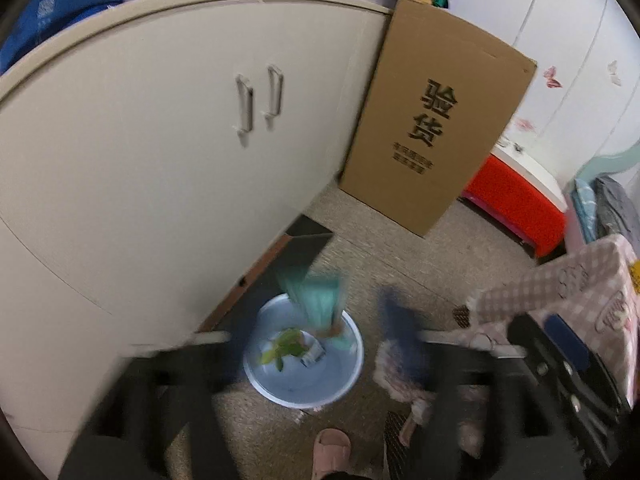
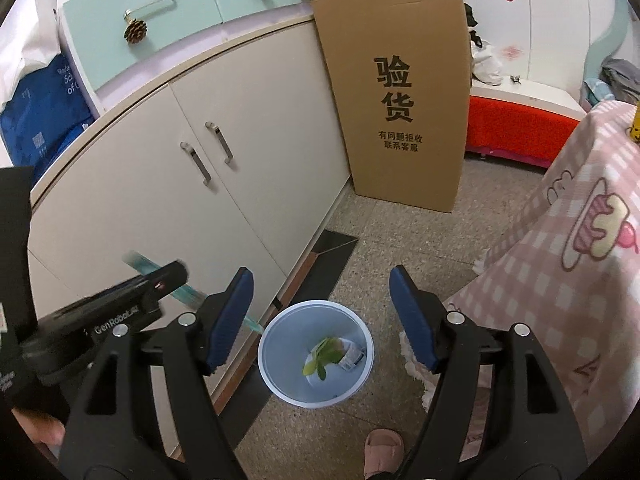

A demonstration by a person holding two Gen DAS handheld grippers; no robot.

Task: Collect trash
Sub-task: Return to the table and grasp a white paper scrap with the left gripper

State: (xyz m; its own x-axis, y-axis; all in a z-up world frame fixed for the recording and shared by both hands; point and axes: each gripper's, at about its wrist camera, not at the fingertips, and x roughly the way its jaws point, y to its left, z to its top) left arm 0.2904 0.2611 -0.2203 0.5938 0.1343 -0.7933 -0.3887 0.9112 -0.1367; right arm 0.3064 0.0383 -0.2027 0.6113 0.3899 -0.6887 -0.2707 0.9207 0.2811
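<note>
Blue-padded fingers (image 2: 412, 316) of the right gripper (image 2: 322, 316) stood wide apart, nothing between them, hovering above the white bin (image 2: 352, 390) on the speckled floor. Left gripper (image 1: 320, 320) was motion-blurred in its own view; a teal wrapper (image 1: 320, 300) sat at its tips over the bin (image 1: 348, 384), but I could not tell whether the fingers pinched it or had let go. Green leaves (image 2: 322, 354) and a small carton (image 2: 352, 356) already lay at the bin's bottom.

To do the drop well, I judged: keep the wrapper centred over the opening, well inside the rim, release low — a light film can drift toward the cabinet (image 2: 160, 200) on the left.

Right view showed what the left did not — the left tool from the side, the wrapper (image 2: 188, 294) running past its tip towards the bin's left rim, plus sharp bin contents. Left view alone showed the wrapper from above, overlapping the bin's far edge. Cardboard box (image 2: 396, 92) stood far, pink checked cloth (image 2: 560, 280) on the right, a pink slipper (image 2: 384, 450) near.
</note>
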